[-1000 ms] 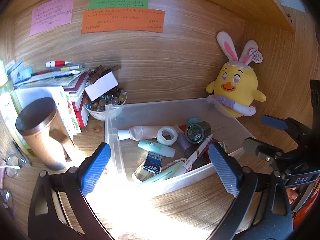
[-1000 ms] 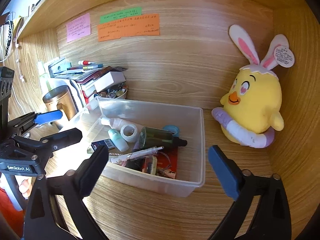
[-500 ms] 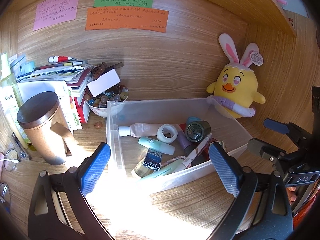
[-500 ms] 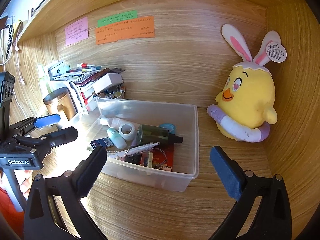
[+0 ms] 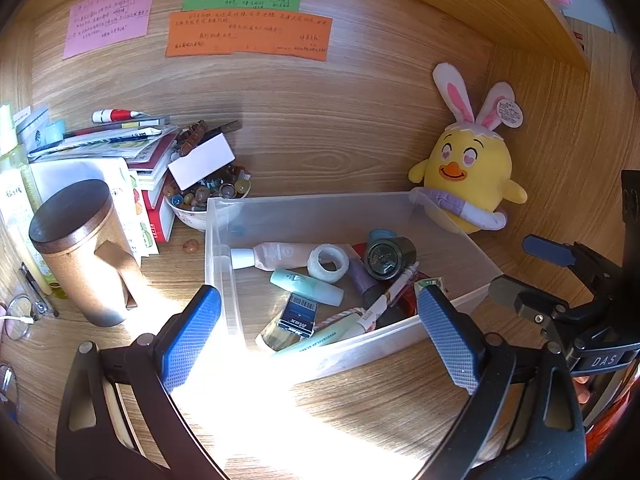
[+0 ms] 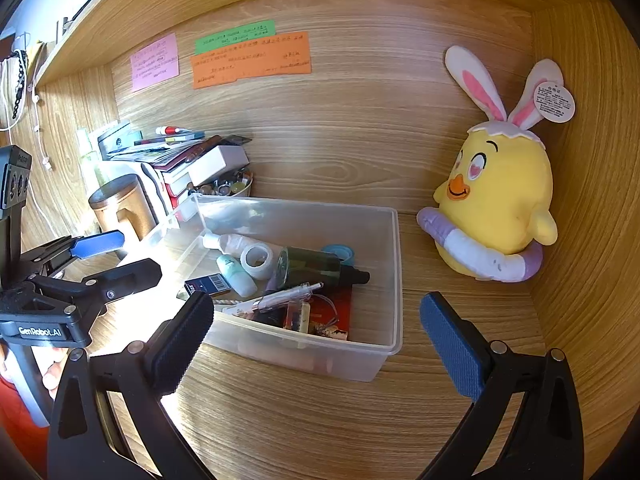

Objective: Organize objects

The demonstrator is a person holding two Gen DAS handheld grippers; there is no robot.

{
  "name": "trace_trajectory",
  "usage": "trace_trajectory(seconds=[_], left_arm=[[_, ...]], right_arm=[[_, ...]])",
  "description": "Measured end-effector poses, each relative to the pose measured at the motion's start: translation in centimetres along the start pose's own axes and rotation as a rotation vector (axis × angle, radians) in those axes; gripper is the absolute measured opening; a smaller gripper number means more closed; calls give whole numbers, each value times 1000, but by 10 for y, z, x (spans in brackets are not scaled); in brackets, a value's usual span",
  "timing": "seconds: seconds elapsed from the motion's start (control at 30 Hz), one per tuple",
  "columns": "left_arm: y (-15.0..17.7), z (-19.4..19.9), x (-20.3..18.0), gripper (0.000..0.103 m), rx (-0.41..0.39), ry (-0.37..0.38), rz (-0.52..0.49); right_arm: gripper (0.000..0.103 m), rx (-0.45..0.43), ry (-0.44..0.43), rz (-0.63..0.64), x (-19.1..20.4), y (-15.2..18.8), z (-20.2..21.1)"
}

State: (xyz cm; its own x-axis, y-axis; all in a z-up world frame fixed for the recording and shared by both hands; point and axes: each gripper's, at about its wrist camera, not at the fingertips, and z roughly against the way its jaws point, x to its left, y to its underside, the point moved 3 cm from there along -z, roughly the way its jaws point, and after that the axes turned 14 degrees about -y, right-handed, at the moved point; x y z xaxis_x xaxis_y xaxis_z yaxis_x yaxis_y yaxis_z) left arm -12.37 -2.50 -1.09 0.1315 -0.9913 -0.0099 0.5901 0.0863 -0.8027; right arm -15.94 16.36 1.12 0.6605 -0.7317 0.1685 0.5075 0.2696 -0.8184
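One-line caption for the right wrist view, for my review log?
Open right gripper hovers before a clear bin of small items, yellow bunny-eared plush beside it, left gripper open nearby.

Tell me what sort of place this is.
Probably a study desk nook at home or in a dorm: handwritten sticky notes on the wood-panel back wall, a stack of books with pens, a plush chick toy, and a clear bin of small supplies.

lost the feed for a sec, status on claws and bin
Left claw open, empty, short of bin. Right claw open, empty. Bin full of clutter, on desk. Nothing between claws and bin.
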Motion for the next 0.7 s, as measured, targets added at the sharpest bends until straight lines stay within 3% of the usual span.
trace_trajectory(seconds=[0.7], left_arm=[[2, -4, 0, 100, 16, 5, 0]], right_arm=[[103, 6, -5, -5, 3, 0, -2]])
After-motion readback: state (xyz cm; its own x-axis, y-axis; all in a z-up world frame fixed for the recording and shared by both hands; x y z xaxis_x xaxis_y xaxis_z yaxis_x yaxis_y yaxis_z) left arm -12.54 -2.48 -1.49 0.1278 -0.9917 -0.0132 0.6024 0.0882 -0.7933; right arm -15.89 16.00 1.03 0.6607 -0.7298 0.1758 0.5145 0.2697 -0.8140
